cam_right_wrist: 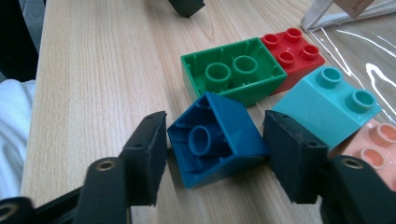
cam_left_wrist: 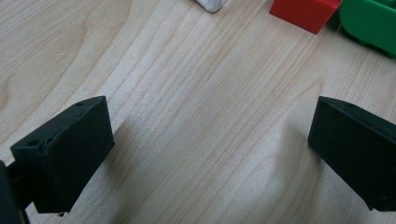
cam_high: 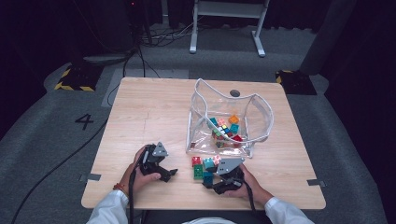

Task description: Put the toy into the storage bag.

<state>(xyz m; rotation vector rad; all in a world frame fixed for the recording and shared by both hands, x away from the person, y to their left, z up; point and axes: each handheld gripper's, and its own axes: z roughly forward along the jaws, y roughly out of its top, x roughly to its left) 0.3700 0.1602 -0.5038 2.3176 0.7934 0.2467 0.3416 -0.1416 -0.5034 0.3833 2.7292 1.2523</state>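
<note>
A dark blue brick (cam_right_wrist: 219, 140) lies tilted on the table with its hollow underside towards the camera. My right gripper (cam_right_wrist: 217, 154) is shut on it, one pad against each side. Just beyond it lie a green brick (cam_right_wrist: 233, 70) upside down, a red brick (cam_right_wrist: 294, 51), a teal brick (cam_right_wrist: 327, 102) and a pink brick (cam_right_wrist: 378, 140). In the high view this cluster sits near the table's front edge, with my right gripper (cam_high: 207, 179) at the blue brick (cam_high: 207, 176). My left gripper (cam_high: 169, 173) rests to the left of the cluster. Its jaws stand open over bare wood (cam_left_wrist: 210, 149).
A clear plastic bag (cam_high: 229, 121) with several coloured bricks and a cube puzzle stands open behind the cluster. The wooden table (cam_high: 149, 116) has bare wood on its left half. In the left gripper view, a red brick (cam_left_wrist: 303, 11) and a green brick (cam_left_wrist: 369, 23) sit ahead to the right.
</note>
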